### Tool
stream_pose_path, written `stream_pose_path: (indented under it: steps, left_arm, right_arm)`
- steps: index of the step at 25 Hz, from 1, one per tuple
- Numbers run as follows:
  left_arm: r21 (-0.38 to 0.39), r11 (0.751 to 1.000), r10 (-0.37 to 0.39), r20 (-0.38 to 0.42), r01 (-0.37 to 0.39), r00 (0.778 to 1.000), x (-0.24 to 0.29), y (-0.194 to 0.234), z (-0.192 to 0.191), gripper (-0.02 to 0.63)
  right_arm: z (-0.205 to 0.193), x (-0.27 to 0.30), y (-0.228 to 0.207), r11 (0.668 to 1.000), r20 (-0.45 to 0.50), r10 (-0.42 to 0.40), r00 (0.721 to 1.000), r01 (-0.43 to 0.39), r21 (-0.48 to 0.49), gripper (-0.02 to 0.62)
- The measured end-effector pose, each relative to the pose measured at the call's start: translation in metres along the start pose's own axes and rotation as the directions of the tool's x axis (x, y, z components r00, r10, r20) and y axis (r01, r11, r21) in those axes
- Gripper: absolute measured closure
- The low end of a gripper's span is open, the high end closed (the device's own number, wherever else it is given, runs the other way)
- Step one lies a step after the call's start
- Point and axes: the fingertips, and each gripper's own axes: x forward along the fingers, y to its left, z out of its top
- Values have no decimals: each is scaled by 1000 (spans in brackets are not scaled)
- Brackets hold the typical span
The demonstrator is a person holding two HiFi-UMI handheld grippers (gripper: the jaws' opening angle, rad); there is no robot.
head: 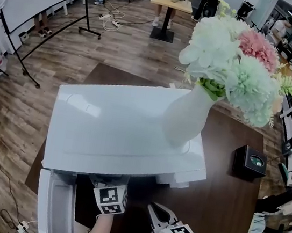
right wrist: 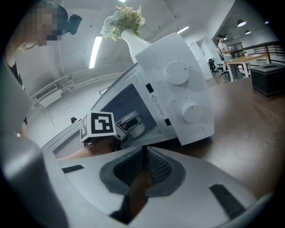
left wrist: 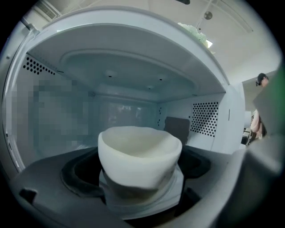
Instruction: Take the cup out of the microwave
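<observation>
A white cup (left wrist: pixel 139 153) stands inside the open white microwave (head: pixel 116 130), on its turntable. My left gripper (left wrist: pixel 142 180) reaches into the cavity and is shut on the cup's lower part, whose wall looks squeezed. In the head view only the left gripper's marker cube (head: pixel 110 198) shows, under the microwave's front edge. My right gripper (head: pixel 154 210) hovers in front of the microwave, to the right of the left one, shut with nothing between its pads (right wrist: pixel 153 167). The right gripper view also shows the left gripper (right wrist: pixel 127 129) holding the cup (right wrist: pixel 136 128).
The microwave door (head: pixel 53 208) hangs open at the left. A white vase (head: pixel 190 114) of flowers stands on the microwave's top. Two knobs (right wrist: pixel 177 73) sit on its front panel. A small black box (head: pixel 250 161) lies on the brown table (head: pixel 225 206) to the right.
</observation>
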Motion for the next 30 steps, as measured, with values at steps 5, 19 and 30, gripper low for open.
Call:
stream_pose_path:
  steps: [5,19,30]
  left_arm:
    - [20,1000,19,-11,-18,1000,10,3,-1,107]
    - [74,994,88,-33,-85,996,16,11,-3,109]
    - [79,995,60,-30,-58,998,13,10,-4,107]
  right_arm:
    - [-2,5,-7,1000,-13,-1,1000,1,5,598]
    - [-2,11,-16,1000,-24,-5,1000,5,23,598]
    - [-3,7,-16,1000,-27,-10,1000,10,6,598]
